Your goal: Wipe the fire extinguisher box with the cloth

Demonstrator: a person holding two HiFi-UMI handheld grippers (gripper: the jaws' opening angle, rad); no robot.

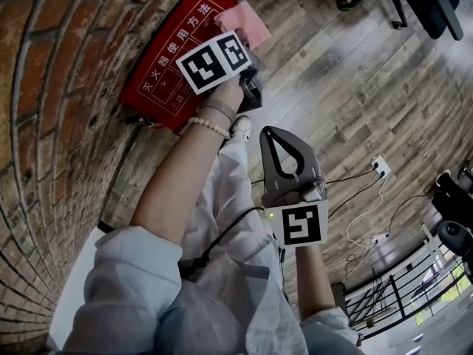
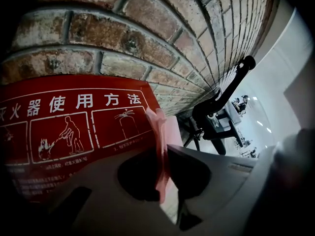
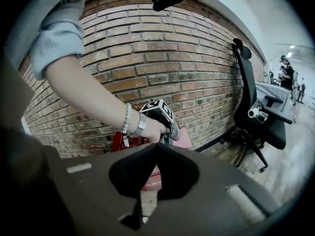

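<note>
Clamped on only a thin fold of cloth (image 2: pixel 158 127), the left claw (image 2: pixel 163 154) may lose it dragging across the box (image 2: pixel 74 102); the right claw (image 3: pixel 156 146) hangs closed and empty.

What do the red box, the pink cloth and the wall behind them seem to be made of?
Box: probably painted metal, with a smooth red face and white print. Cloth: soft fabric that folds limply. Wall: rough brick with mortar joints.

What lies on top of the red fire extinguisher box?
A pink cloth, clamped in the left gripper, sits at one end of the box, beside white printed instructions. The surface beneath cloth and gripper is covered, and the box's inside cannot be seen.
</note>
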